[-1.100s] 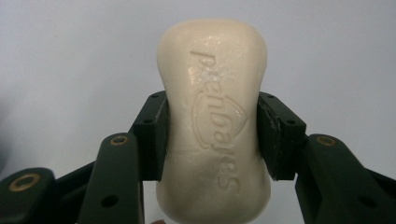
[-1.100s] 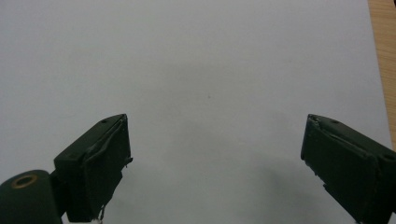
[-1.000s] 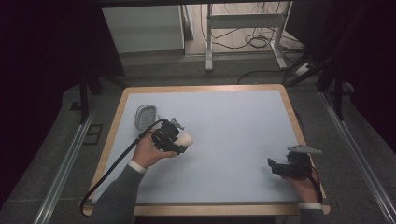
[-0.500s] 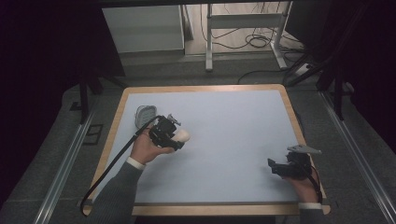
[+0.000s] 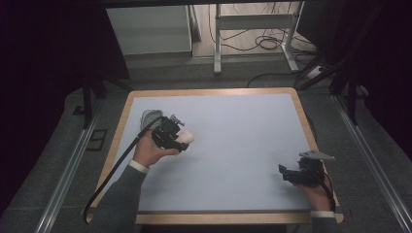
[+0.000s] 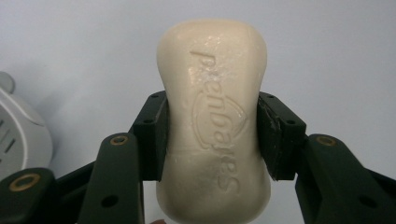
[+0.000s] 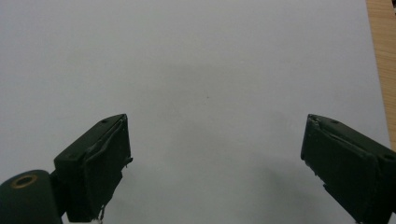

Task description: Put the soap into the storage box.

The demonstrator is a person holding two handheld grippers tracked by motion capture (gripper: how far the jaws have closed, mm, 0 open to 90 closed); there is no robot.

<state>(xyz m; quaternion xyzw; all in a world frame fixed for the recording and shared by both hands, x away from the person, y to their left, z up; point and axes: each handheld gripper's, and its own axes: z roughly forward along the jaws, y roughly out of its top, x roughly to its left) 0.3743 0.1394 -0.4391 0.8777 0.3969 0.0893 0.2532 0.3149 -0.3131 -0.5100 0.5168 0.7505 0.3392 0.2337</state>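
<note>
The soap bar (image 6: 214,121) is cream-coloured, with raised lettering on its upper face. It sits clamped between the two black jaws of the left hand-held gripper (image 6: 212,135), whose pads press on its two long sides at the narrowed waist. In the left gripper view its long axis runs straight away from the camera, in line with the jaws; one rounded end projects well past the jaw tips, the other lies back toward the gripper body. In the high view the soap bar (image 5: 185,138) shows as a pale end sticking out of the left hand-held gripper (image 5: 176,137), pointing toward the table's right side and a little away from the person, roughly level. It lies over the left part of the table (image 5: 233,145); contact with the surface cannot be told.

Just beside it, toward the table's left rear, stands a pale soap dish (image 5: 149,118) with slots, also seen at the left edge of the left gripper view (image 6: 18,135).

Step in hand, as judged: carrying the gripped soap, most likely for placing in the dish. The next move would call for swinging the bar over the dish, lining its long axis with the dish's length, lowering, then releasing.

The right hand-held gripper (image 5: 287,174) rests near the table's right front corner, jaws wide apart, nothing between them; bare table (image 7: 205,70) lies ahead of it.
</note>
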